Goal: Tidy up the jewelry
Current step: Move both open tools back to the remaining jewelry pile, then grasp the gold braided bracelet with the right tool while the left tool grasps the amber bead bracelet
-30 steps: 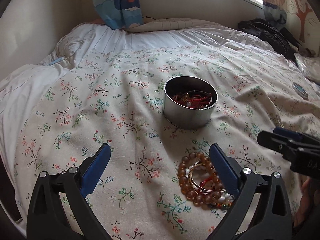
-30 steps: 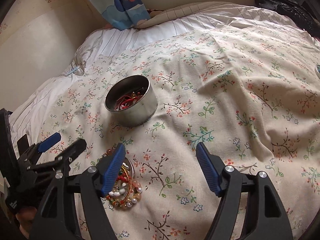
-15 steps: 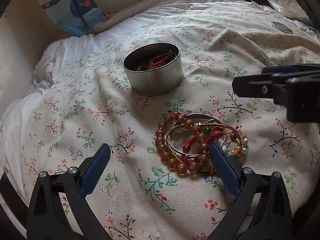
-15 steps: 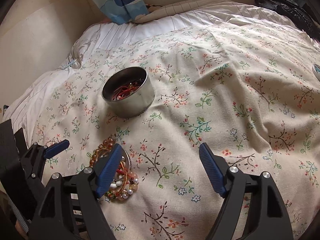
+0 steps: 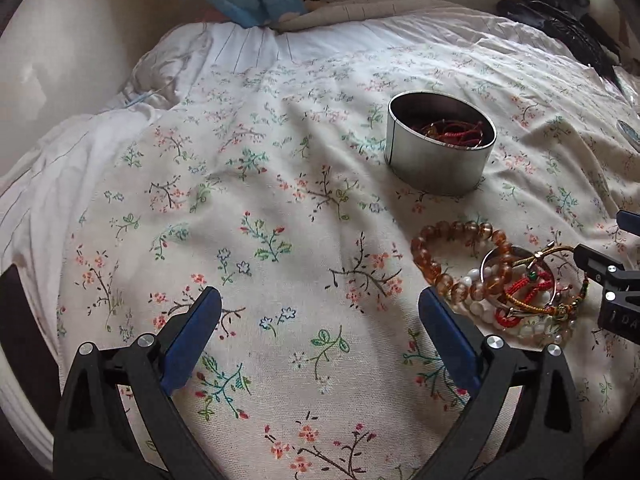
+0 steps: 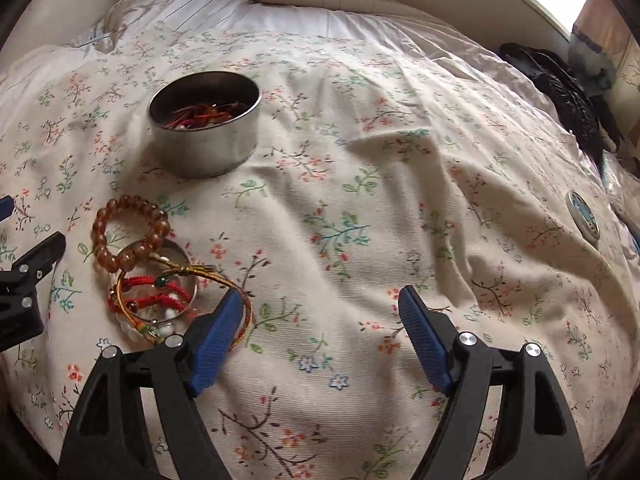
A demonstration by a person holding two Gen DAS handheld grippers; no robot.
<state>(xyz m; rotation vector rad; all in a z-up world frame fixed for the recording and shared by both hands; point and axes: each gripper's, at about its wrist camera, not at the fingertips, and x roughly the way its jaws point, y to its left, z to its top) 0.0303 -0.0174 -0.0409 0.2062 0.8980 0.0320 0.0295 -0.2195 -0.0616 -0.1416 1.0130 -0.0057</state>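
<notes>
My left gripper (image 5: 320, 320) and right gripper (image 6: 320, 316) both hang released over the bed (image 6: 360, 200). My right finger (image 6: 218, 332) hides part of the bracelets (image 6: 152, 280); the tin (image 6: 204, 136) shows only tangled red cords.

The bedspread (image 5: 256, 184) is cream, printed with small sprigs in red, green and blue. The round tin (image 5: 438, 160) is plain silver, with red cords inside. The beaded bracelet (image 6: 128, 232) is amber-brown, beside red cord bracelets (image 6: 154, 300) and white beads (image 5: 478, 308). Each gripper has black arms and blue pads (image 6: 218, 336)
</notes>
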